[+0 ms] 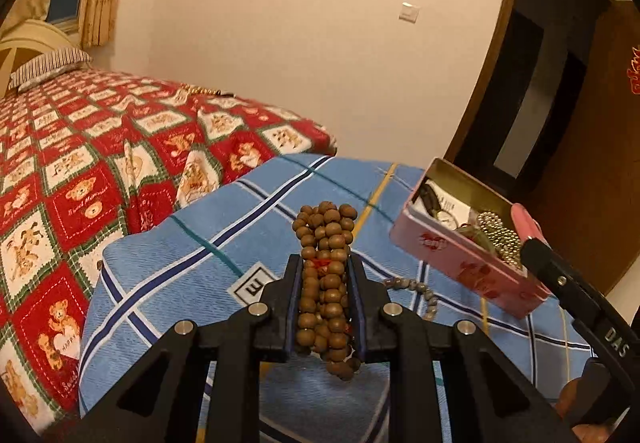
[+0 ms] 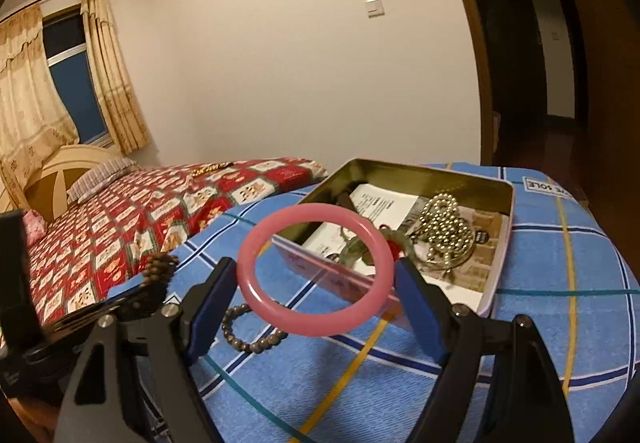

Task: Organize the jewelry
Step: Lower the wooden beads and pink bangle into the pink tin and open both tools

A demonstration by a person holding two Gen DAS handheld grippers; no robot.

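My left gripper (image 1: 325,271) is shut on a bunch of brown wooden beads (image 1: 326,243), held above the blue plaid cloth (image 1: 192,267). My right gripper (image 2: 316,275) is shut on a pink bangle (image 2: 312,271), gripped at its left and right sides, in front of the open pink tin box (image 2: 500,283). The tin (image 1: 460,263) holds a gold ball chain (image 2: 444,227), a watch (image 1: 444,215), a green bangle (image 2: 356,247) and paper. A grey bead bracelet (image 2: 248,339) lies on the cloth below the bangle. The left gripper with its beads (image 2: 160,267) shows at left in the right wrist view.
A bed with a red bear-pattern quilt (image 1: 80,163) lies to the left, with a gold chain (image 1: 200,90) on its far side. A dark doorway (image 2: 520,43) is at the right. The wall is behind.
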